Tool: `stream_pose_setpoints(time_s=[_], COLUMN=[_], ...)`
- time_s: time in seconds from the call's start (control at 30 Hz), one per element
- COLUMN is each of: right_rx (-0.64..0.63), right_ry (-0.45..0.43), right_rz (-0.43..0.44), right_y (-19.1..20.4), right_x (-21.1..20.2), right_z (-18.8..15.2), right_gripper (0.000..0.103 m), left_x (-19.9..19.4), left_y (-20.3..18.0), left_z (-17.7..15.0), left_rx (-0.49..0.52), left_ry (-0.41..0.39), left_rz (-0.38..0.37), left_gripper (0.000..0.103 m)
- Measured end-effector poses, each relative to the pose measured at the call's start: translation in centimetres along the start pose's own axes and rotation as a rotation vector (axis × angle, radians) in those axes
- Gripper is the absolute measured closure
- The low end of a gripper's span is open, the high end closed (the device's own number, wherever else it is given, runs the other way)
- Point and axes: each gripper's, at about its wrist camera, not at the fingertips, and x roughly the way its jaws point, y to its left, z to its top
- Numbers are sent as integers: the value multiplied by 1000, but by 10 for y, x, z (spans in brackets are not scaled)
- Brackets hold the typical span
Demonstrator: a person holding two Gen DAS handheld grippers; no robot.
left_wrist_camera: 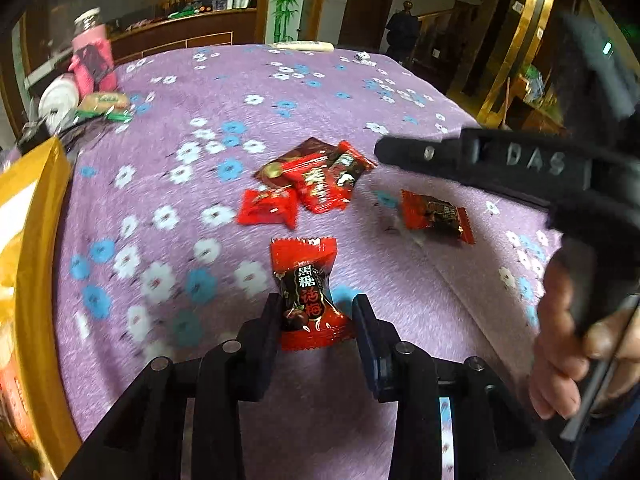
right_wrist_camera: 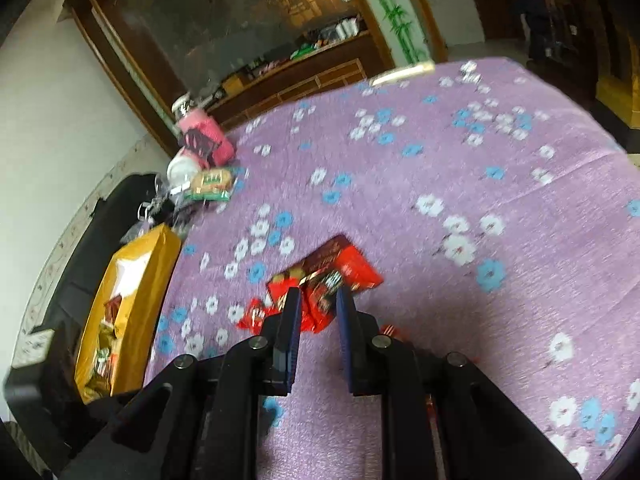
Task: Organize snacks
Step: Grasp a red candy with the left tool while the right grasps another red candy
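The left claw [left_wrist_camera: 316,312] fills the bottom of the left wrist view, and a red candy [left_wrist_camera: 306,292] lies between its jaws on the purple flowered cloth [left_wrist_camera: 168,208]. The left pad meets the wrapper's dark waist; on the right a little cloth shows between pad and wrapper, so the jaws bracket the candy without clamping it.

Beyond it a pile [left_wrist_camera: 308,184] of red sweets and a brown packet sits on the surface. To the right of the pile a single sweet [left_wrist_camera: 436,216] hangs blurred below the right claw's black fingers, which reach in from the right edge. From here I cannot tell how that sweet is borne. A hand [left_wrist_camera: 576,340] grips the right claw's handle at the right edge. The gold bag [left_wrist_camera: 32,248] shows only as a tall wall on the left.

The right wrist view looks down its own claw [right_wrist_camera: 318,312], jaws drawn close together, as narrow as they go. Red wrappers show in the gap between the tips, but they belong to the same pile [right_wrist_camera: 328,272] on the cloth below, and no grip on anything can be made out. Only this view looks into the gold bag [right_wrist_camera: 132,304], open at the top with wrapped snacks inside. It stands at the surface's left edge, well apart from the pile.

Both views show a pink bottle [right_wrist_camera: 206,138] and a green packet [right_wrist_camera: 212,184] at the far left corner.
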Motion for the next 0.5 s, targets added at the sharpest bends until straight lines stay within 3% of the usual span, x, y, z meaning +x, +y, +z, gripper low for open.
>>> stream_pose_setpoints(time_s=[0.1, 0.23, 0.27, 0.33, 0.5], right_rx=[-10, -83, -76, 14, 131], right_ry=[22, -79, -94, -68, 93], right_rz=[2, -211, -219, -182, -133], right_y=[4, 0, -5, -29, -54], right_x=[8, -16, -23, -29, -3], right_z=[-3, 7, 10, 15, 6], right_gripper=[86, 86, 86, 69, 67], left_x=[-15, -27, -28, -22, -8], left_y=[14, 26, 27, 27, 26], left_z=[0, 4, 4, 3, 3], left_rx=[-41, -67, -66, -60, -44], left_ry=[-54, -136, -140, -124, -69], left_rz=[-13, 28, 28, 18, 13], left_gripper=[66, 66, 66, 66, 66])
